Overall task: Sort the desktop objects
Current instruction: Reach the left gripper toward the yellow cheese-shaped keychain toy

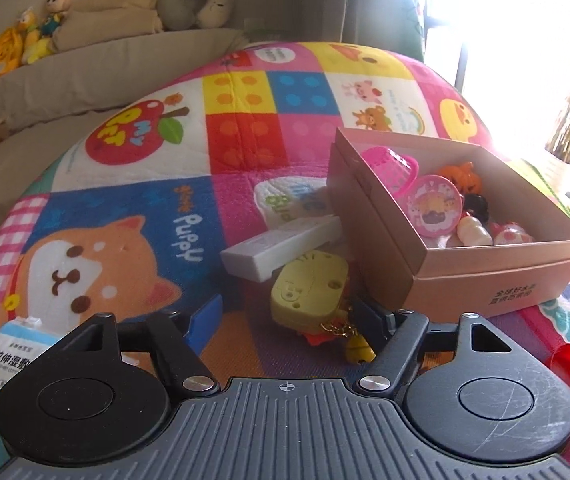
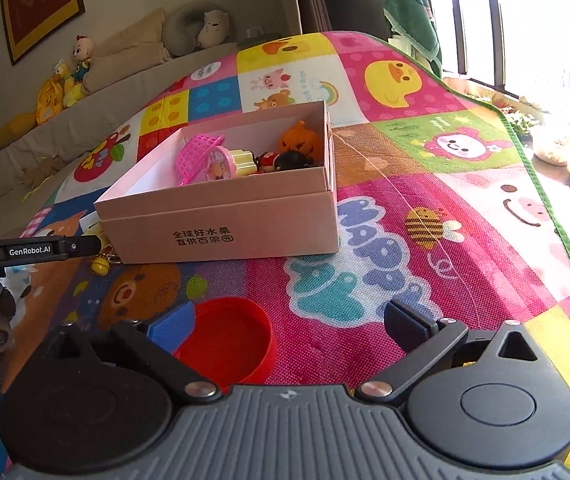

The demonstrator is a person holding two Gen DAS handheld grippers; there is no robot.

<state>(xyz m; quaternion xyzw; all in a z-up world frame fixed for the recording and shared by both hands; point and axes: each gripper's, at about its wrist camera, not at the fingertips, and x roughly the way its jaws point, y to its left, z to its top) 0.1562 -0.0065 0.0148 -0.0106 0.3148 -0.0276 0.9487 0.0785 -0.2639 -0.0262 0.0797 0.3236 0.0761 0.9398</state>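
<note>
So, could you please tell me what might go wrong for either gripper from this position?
1. The left gripper has open jaws around the yellow keychain, whose chain and bell trail toward the camera; these could snag or swing when lifted.
2. The white case leans against the keychain and the box, so lifting may shift it.
3. The right gripper is open with the red lid off-centre by one finger; closing might push it away.

You are working over a cartoon-print play mat [image 2: 425,184]. On it sit a pink cardboard box [image 2: 221,228], a red lid [image 2: 233,340], a white oblong case [image 1: 281,246], a yellow keychain toy [image 1: 309,290] just beside the box, and a blue-white wipes packet [image 1: 1,360].
</note>
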